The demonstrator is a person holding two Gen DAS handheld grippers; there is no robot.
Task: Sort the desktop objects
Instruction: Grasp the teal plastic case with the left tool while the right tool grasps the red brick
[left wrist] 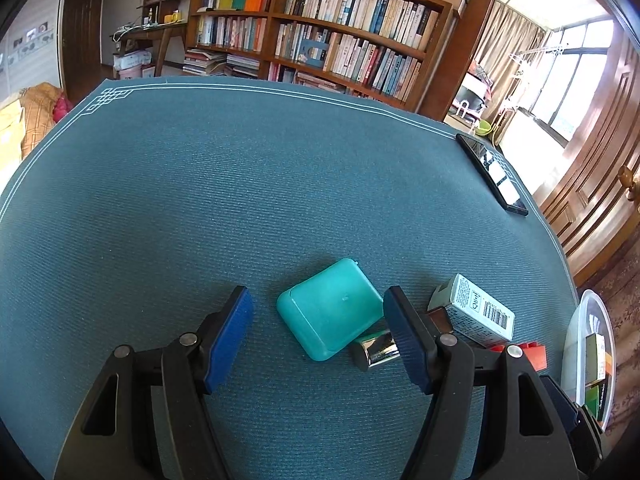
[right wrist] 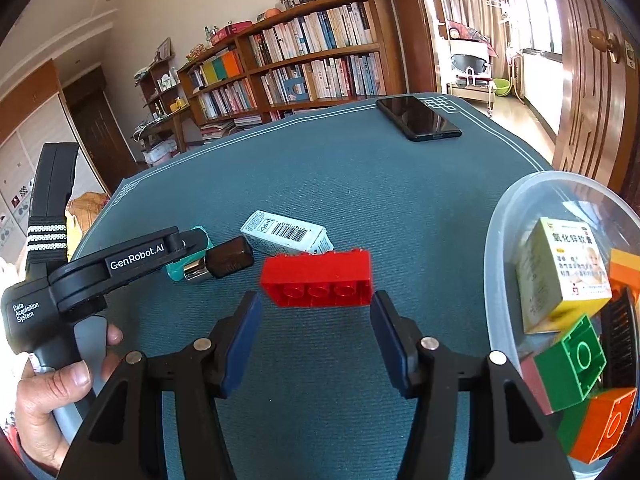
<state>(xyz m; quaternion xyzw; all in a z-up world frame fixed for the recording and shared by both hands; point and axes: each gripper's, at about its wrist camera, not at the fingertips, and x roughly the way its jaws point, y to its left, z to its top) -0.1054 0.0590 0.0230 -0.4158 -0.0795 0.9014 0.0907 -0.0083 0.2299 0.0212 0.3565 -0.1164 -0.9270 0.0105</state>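
My left gripper (left wrist: 318,300) is open, its jaws on either side of a teal plastic case (left wrist: 330,308) lying on the teal table mat (left wrist: 240,180). A dark bottle with a chrome cap (left wrist: 374,350) lies just right of the case, next to a white barcoded box (left wrist: 474,312). My right gripper (right wrist: 316,304) is open, just short of a red building brick (right wrist: 318,282) that lies on its side. The box (right wrist: 286,236) and bottle (right wrist: 224,262) lie behind the brick, beside the left gripper's body (right wrist: 132,258).
A clear plastic tub (right wrist: 496,240) at the right table edge holds a yellow medicine box (right wrist: 560,274), green (right wrist: 576,364) and orange (right wrist: 604,426) bricks. A black phone (right wrist: 418,118) lies at the far right corner. Bookshelves (left wrist: 320,28) stand behind the table.
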